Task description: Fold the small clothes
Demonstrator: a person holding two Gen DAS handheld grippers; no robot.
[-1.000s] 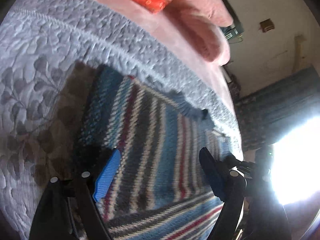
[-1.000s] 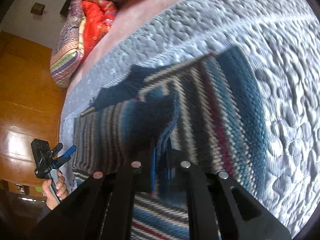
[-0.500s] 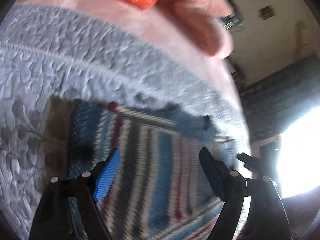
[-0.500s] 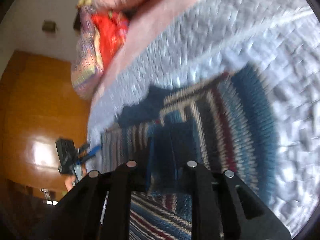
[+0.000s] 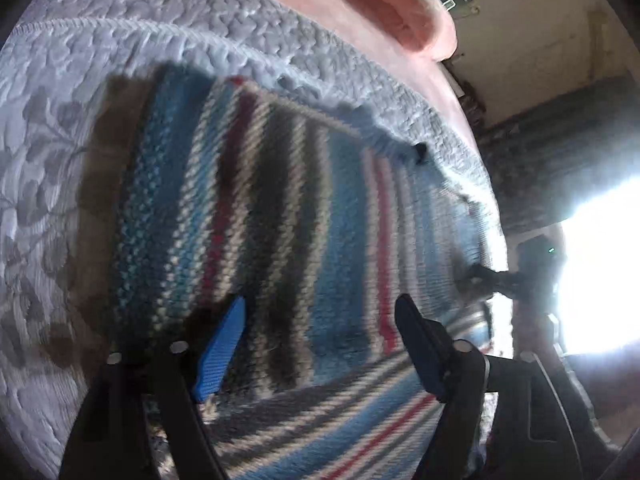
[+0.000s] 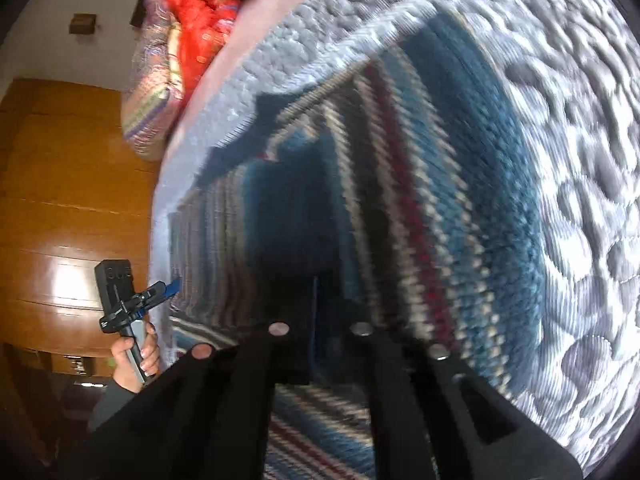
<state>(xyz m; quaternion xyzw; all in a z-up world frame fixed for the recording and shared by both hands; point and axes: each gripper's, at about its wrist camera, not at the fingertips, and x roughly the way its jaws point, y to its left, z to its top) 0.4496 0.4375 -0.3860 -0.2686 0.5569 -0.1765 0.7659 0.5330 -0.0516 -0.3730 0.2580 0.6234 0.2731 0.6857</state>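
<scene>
Left wrist view: the left gripper (image 5: 320, 344) holds its fingers wide apart above the striped knit garment (image 5: 280, 220) lying on the grey quilted bedspread (image 5: 120, 32). Right wrist view: the right gripper (image 6: 320, 320) has fingers narrowed, pinching a dark fold of the garment.

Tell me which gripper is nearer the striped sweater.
Right. The right gripper is shut on a fold of the striped sweater; the left gripper hangs open over it, gripping nothing.
</scene>
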